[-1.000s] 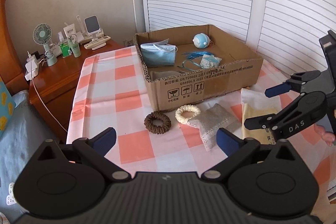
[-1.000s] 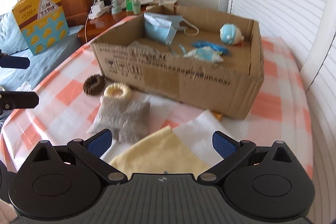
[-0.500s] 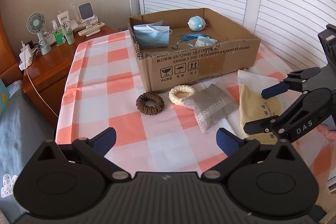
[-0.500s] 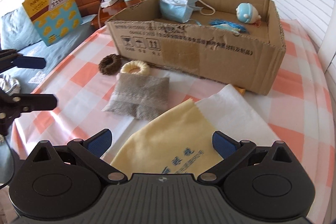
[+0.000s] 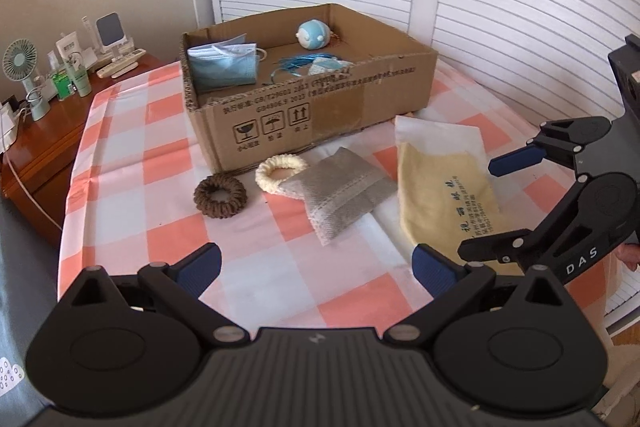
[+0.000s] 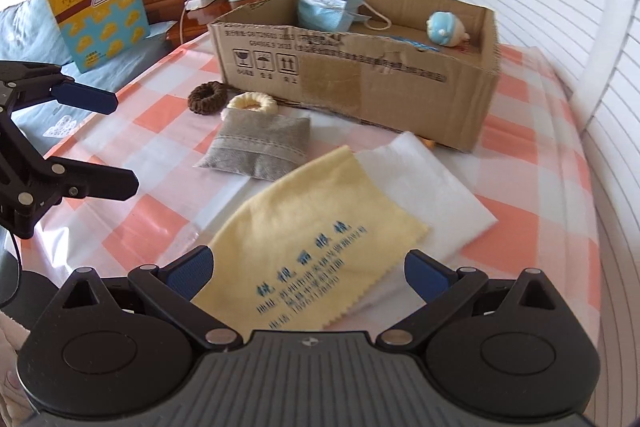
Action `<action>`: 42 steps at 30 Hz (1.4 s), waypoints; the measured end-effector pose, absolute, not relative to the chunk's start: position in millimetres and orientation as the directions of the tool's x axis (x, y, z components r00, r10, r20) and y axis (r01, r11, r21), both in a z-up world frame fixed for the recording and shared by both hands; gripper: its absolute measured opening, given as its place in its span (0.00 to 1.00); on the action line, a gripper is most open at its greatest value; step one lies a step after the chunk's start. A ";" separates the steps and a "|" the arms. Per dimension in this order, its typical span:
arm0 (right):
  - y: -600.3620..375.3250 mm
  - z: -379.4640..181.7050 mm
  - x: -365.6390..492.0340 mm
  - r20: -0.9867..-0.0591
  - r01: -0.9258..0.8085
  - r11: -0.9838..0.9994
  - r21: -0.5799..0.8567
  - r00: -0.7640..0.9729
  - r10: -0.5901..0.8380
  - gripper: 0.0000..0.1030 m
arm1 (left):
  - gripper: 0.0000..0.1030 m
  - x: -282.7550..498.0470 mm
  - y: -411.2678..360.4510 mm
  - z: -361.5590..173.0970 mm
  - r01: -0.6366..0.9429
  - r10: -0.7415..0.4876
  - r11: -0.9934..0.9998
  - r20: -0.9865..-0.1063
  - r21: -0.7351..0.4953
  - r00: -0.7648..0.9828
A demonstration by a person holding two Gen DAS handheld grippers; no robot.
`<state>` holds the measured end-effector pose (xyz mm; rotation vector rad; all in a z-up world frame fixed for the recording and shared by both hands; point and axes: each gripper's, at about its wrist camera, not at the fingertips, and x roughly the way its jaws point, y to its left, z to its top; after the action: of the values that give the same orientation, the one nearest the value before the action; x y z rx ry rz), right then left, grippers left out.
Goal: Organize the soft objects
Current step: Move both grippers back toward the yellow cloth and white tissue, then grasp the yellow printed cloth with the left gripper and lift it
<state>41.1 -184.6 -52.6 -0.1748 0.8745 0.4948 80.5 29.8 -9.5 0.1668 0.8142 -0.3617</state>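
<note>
I have both claws spread wide and empty; my left gripper [image 5: 316,265] hovers over the checked tablecloth [image 5: 132,163], my right gripper [image 6: 306,267] sits low over the yellow cloth [image 6: 316,219]. The cardboard box [image 5: 320,107] stands at twelve o'clock, already holding a blue mask [image 5: 222,67] and a small plush [image 5: 314,35]. Four soft things lie outside it; the brown scrunchie [image 5: 220,197] at eleven o'clock from my left claw, the cream scrunchie [image 5: 280,173] touching the grey pouch [image 5: 344,195] toward twelve, the yellow cloth overlapping a white cloth [image 6: 424,179]. I judge the step in hand is the reach for the yellow cloth; next I must lower the right fingers flat and pinch one layer only, since the white one may lift with it.
</note>
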 end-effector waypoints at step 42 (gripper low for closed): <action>-250.8 -72.5 -11.2 -0.701 -0.500 0.866 -0.008 0.620 0.352 1.00 | 0.48 102.2 -84.5 -40.8 0.542 -0.319 0.840 -0.812 -0.003 0.488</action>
<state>-11.2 -250.8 -72.5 -0.2103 0.7568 0.4938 102.2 -84.5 -40.8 0.2686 0.9224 -0.5309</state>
